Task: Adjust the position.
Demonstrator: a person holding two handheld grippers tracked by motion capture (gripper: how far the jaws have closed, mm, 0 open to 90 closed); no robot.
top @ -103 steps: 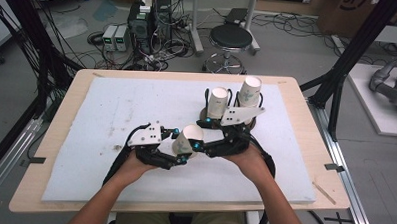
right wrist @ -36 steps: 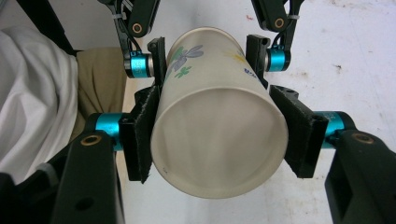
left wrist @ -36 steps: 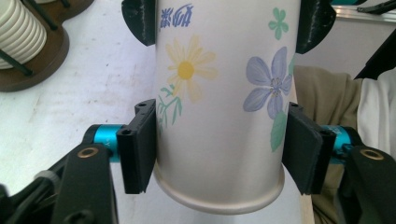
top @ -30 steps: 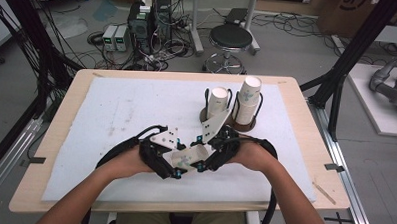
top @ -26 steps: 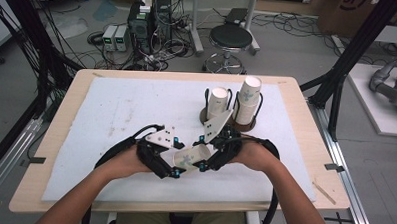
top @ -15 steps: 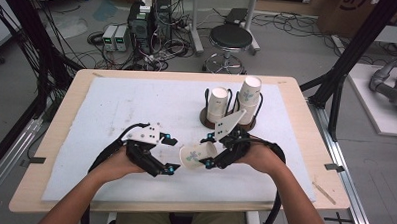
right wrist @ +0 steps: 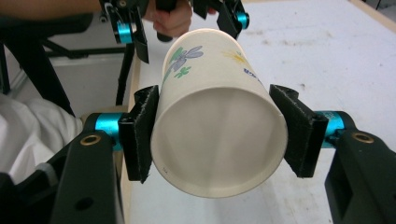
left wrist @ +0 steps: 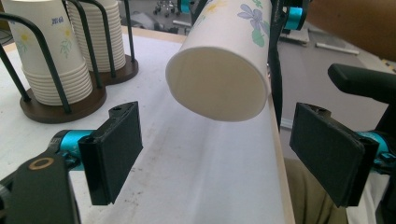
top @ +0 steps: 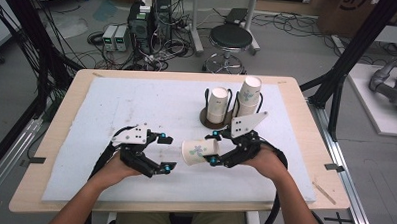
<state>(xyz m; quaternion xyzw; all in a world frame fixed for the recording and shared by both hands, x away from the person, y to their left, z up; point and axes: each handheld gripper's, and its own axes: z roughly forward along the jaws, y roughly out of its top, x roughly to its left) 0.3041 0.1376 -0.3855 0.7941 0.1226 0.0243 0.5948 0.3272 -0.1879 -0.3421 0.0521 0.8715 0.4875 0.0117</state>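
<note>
One white mat (top: 151, 105), wooden table (top: 297, 103), cabled floor (top: 89, 18)

Paper cup (top: 200, 151) between both grippers — cup rack (top: 221, 120) behind, on the table (top: 77, 88)

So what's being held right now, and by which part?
The right gripper clamps the paper cup by its side wall near the open rim; the left gripper holds nothing.

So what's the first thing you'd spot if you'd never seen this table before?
Most likely the flowered paper cup, lying sideways in the air near the table's front, squeezed between the fingers of the right gripper. The left gripper faces it from the other side; its fingers have just been opening, with nothing between them. Behind, two stacks of paper cups stand in a wire holder.
</note>
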